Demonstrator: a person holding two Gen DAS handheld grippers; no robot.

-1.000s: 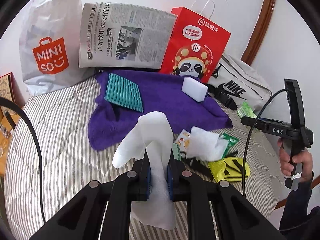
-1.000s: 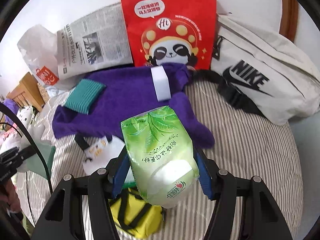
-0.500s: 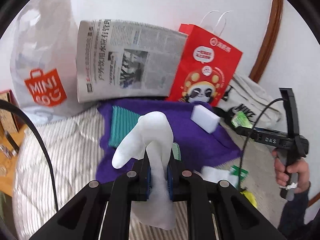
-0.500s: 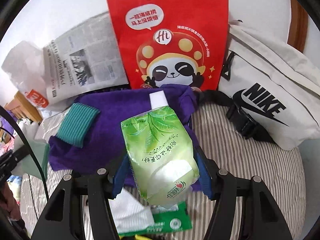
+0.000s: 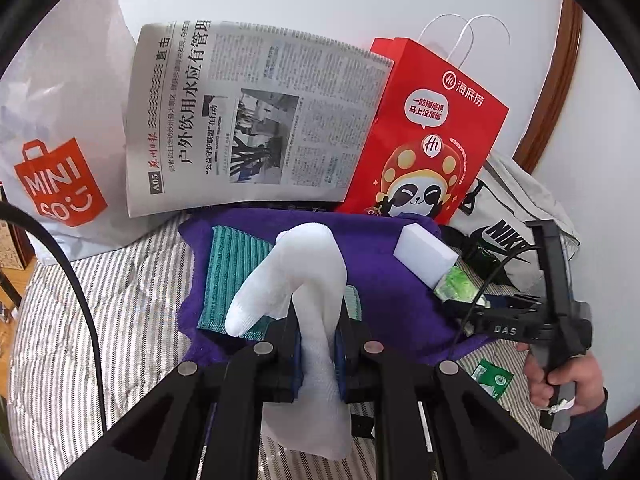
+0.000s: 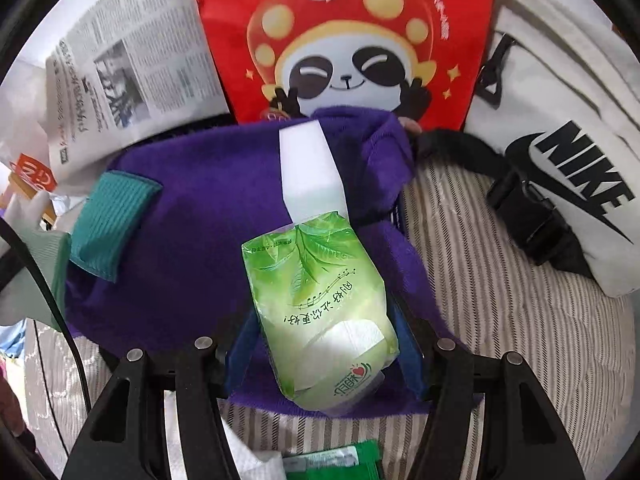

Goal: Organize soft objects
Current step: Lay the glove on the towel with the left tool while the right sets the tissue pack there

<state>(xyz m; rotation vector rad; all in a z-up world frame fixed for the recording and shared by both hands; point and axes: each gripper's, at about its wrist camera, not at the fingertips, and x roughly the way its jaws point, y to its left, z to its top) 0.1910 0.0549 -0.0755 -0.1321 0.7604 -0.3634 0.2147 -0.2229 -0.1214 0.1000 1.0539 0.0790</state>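
Striped grey-and-white bedding (image 5: 120, 304) fills the floor of both views, with a white wall behind it. Four things lean along that wall: one white plastic MINISO bag (image 5: 60, 152) at ten o'clock, one folded newspaper (image 5: 248, 120) at twelve, one red paper panda bag (image 5: 424, 140) at one o'clock, and one pale canvas NIKE pouch (image 6: 560, 120) at two.

One purple fleece towel (image 6: 208, 208) lies spread before them, touching the red bag's foot. On it rest one teal ribbed cloth (image 6: 112, 216) toward nine o'clock and one white foam block (image 6: 308, 172) near twelve.

The left gripper (image 5: 316, 356) is clamped tight on one white sock (image 5: 308, 280), which stands up over the towel's near edge. The right gripper (image 6: 324, 344) pinches one green tissue pack (image 6: 320, 308) between its blue pads, low above the towel, its far end just beside the foam block.

Bare striped bedding lies open at three o'clock between towel and pouch, and at eight o'clock left of the towel.
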